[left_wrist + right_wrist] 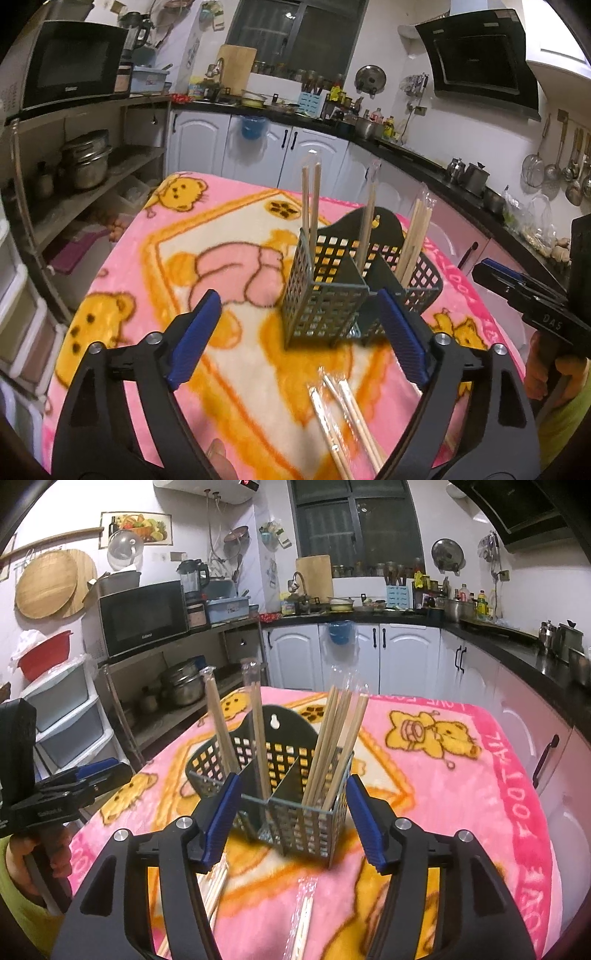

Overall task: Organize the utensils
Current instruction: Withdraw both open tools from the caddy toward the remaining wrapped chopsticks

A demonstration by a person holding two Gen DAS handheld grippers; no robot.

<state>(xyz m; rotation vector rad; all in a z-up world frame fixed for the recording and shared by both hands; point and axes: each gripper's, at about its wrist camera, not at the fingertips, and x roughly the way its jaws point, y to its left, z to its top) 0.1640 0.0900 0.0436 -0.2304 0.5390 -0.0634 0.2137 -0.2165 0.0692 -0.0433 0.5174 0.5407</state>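
A dark mesh utensil caddy [325,306] with three compartments stands on the pink blanket; it also shows in the right wrist view [295,823]. Wrapped wooden chopsticks [310,206] stand in its compartments, several in one [332,746]. Loose wrapped chopsticks [343,421] lie on the blanket in front of my left gripper [299,321], which is open and empty. More wrapped chopsticks [303,919] lie below my right gripper [291,808], also open and empty, just in front of the caddy. The right gripper shows in the left wrist view [517,284], the left in the right wrist view [81,779].
The pink bear-print blanket [461,794] covers the table. A metal shelf with pots [85,162] and a microwave [144,616] stands to the left. Kitchen counters and white cabinets [369,653] run behind.
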